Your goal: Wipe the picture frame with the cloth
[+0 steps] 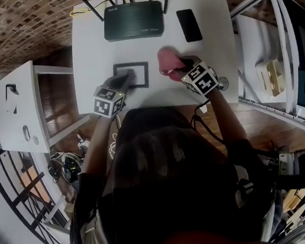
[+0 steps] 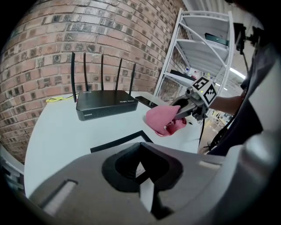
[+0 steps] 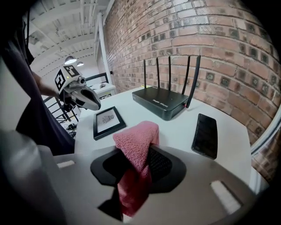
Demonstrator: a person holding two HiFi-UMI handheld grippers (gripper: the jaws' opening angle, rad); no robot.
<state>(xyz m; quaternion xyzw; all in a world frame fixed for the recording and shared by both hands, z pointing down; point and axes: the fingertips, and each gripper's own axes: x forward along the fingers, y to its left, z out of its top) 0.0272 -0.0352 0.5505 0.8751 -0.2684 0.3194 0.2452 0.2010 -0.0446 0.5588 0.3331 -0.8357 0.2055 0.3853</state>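
The frame (image 1: 131, 75) lies flat on the surface (image 1: 88, 44). The cloth (image 1: 168, 62) is off the frame, just beside its right edge, grasped in the right gripper's (image 1: 184, 67) jaws. The left gripper (image 1: 124, 83) hovers over the frame's left edge, jaws clenched and empty. No wiping contact shows, so the wipe is probably still to do.
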